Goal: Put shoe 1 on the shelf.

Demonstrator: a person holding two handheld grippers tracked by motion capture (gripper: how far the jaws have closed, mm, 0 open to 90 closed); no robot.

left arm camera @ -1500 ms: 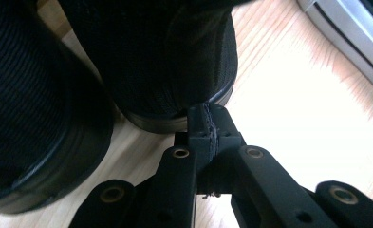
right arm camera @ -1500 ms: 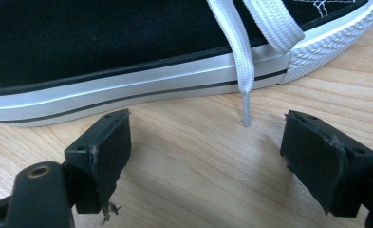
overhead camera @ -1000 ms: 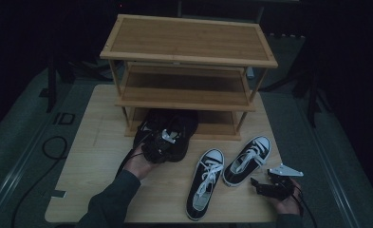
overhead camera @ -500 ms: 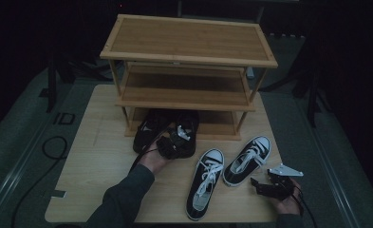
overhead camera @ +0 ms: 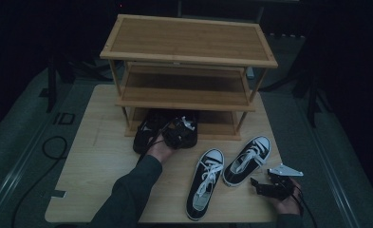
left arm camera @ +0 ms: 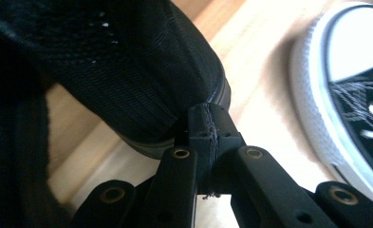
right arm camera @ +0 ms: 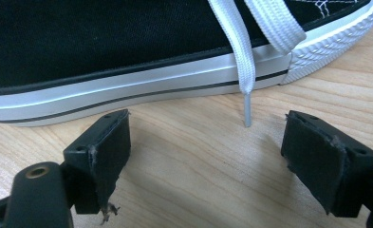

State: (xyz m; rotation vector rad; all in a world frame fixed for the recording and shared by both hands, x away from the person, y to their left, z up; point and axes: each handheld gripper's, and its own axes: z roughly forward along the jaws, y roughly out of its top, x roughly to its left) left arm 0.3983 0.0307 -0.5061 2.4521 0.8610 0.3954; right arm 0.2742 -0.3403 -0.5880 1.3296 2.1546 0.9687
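A black shoe [overhead camera: 146, 133], soft fabric and probably light, lies at the foot of the wooden rack [overhead camera: 189, 71], partly under its lowest shelf. Nearest, the right gripper [overhead camera: 265, 186] rests spread and empty beside two black-and-white sneakers [overhead camera: 208, 183]. Farther in, the left gripper [left arm camera: 207, 135] pinches the shoe's pliable upper; its firmer rim looks the surer hold.

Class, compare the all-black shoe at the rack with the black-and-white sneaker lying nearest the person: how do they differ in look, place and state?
The all-black shoe has no white on it; the black-and-white sneaker has a white toe cap, laces and sole edge. The all-black shoe sits at the rack's bottom shelf, gripped by the left gripper; the sneaker lies free on the open table, untouched. Both are dark low-top shoes.
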